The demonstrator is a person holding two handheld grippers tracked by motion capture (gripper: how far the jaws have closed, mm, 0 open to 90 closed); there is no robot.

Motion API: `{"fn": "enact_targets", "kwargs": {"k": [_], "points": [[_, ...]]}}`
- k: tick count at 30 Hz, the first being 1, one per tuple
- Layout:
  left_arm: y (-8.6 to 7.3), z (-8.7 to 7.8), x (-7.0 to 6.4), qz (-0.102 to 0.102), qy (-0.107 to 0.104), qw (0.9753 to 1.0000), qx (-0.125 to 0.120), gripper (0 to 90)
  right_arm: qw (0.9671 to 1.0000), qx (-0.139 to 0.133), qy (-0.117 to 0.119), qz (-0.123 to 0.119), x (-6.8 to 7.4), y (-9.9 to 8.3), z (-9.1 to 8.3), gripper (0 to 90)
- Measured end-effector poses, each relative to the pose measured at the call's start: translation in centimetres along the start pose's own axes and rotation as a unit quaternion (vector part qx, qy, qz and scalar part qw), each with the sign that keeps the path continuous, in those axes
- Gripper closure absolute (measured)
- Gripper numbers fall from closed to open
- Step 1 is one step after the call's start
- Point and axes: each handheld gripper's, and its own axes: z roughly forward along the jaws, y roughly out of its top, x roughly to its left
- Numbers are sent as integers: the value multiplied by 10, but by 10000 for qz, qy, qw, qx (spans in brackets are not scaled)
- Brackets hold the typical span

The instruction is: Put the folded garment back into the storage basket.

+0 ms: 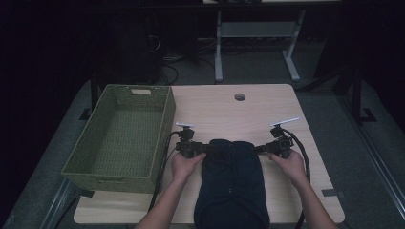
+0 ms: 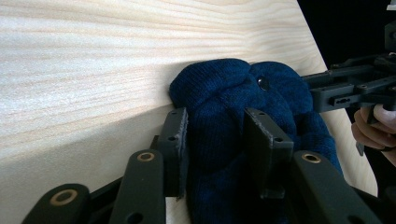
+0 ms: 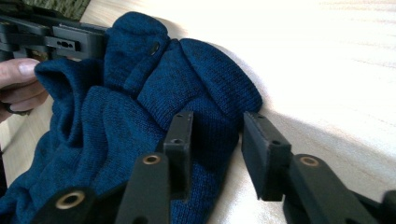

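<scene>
Navy knit garment (image 1: 232,176) (one) between two grippers, left gripper (image 1: 203,149) and right gripper (image 1: 261,149).

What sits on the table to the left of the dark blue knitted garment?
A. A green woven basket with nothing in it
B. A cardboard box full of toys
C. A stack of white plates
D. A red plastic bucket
A. In the high view the green woven basket stands at the table's left edge, beside the dark blue knitted garment, and its inside shows no contents.
</scene>
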Motion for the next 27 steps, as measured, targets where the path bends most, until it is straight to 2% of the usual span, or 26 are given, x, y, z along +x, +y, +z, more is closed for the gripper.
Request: {"fn": "enact_targets", "kwargs": {"k": [7,12,18,27], "points": [[0,0,1,9,8,10000,50,677,10000,20,71,34,-2,1,2,739],[0,0,2,34,20,10000,60,769,10000,19,32,10,0,2,1,775],[0,0,2,90,-15,9999,114,810,10000,15,52,15,-1,3,1,783],[4,-2,0,129,-34,9999,40,830,9999,3,116,20,0,6,-1,787]]}}
